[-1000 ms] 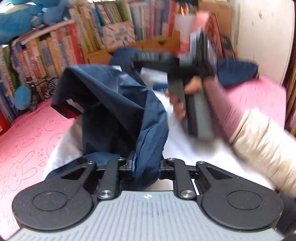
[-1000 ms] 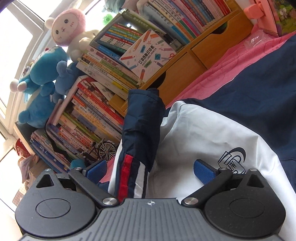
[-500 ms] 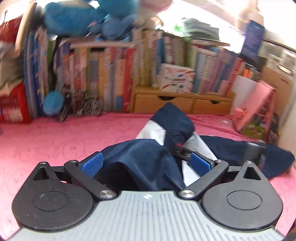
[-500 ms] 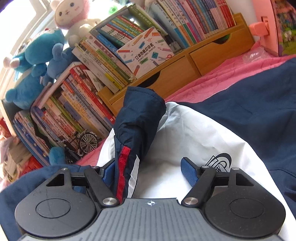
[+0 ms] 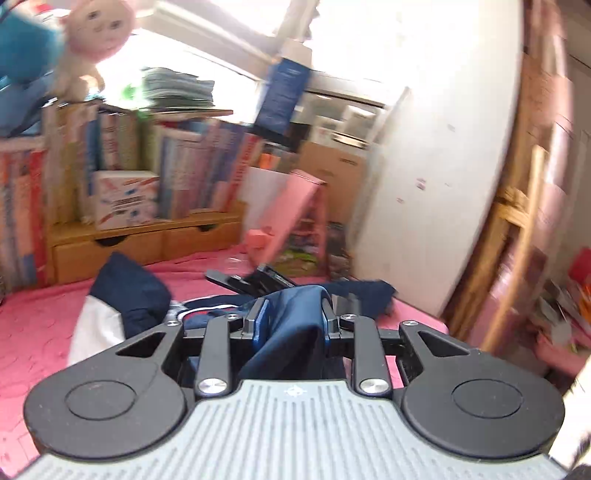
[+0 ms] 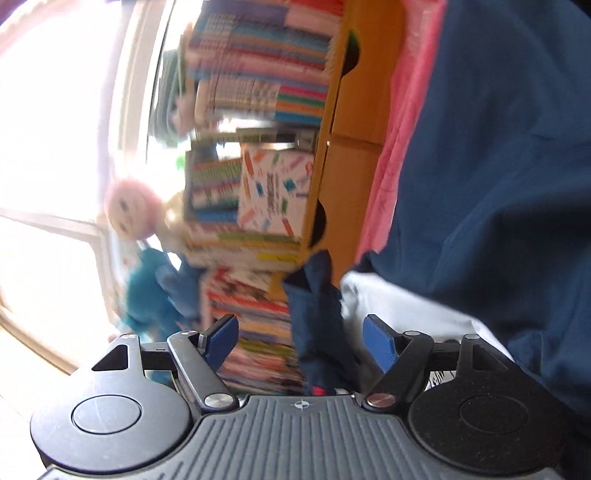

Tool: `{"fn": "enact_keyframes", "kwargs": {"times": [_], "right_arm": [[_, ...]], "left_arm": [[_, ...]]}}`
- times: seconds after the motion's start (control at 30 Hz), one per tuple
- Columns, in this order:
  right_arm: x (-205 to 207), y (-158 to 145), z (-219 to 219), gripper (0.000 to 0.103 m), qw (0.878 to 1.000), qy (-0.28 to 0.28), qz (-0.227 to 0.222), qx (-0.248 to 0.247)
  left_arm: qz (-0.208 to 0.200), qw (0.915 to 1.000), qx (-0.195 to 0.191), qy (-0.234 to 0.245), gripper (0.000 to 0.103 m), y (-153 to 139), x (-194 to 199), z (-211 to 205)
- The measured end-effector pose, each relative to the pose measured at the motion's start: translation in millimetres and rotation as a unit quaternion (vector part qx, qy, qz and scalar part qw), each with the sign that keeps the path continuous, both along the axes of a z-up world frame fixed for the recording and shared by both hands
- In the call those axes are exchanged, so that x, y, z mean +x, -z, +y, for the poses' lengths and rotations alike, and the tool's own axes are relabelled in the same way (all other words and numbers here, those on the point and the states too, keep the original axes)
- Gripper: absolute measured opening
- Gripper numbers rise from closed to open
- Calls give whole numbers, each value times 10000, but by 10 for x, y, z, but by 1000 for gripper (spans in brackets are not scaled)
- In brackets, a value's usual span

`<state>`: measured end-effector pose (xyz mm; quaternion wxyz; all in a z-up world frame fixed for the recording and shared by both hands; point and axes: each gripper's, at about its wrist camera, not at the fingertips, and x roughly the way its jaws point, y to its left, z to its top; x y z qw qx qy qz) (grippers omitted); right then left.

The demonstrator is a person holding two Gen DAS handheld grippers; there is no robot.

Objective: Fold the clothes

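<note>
left wrist shows jaws clamping the navy jacket (image 5: 291, 332); right jaws seemingly spread wide.

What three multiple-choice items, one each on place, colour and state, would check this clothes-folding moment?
1. Where does the pink-headed plush toy sit?
A. On top of the row of books
B. On the pink cover
C. Inside a drawer

2. What colour is the cloth held in the left tool?
A. Yellow
B. Navy blue
C. Green

3. How does the right tool stand?
A. Shut on a book
B. Open, a navy sleeve hanging between its fingers
C. Shut on the plush toy

Answers: 1 A, the left wrist view shows it above the row of books. 2 B, the navy jacket bunches between the closed fingers. 3 B, the blue pads stand wide apart around the sleeve.
</note>
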<state>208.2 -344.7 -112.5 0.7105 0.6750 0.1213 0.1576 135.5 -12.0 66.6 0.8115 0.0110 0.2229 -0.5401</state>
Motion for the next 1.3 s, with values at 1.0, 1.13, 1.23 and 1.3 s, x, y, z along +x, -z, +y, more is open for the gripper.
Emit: {"fn": "enact_keyframes", "kwargs": {"times": [1.0,1.13,1.23,1.3], "right_arm": [[-87,-139,-84,100,9954,161,-946,0],[-133,-205,-46,100,9941,659,-453,-728],[-114,-280,59,100,9903,609,-472,-1154],[-94,-278,99,100,9907,532,-408,-1184]], "left_arm": [[614,9728,894,-2044,87,642,-339,-1047],[599,9760,842,-1919,51,576,-375,-954],[587,9782,803,-1825,45,527,-401,-884],[579,9796,776,-1763,39,495,-419,-837]]}}
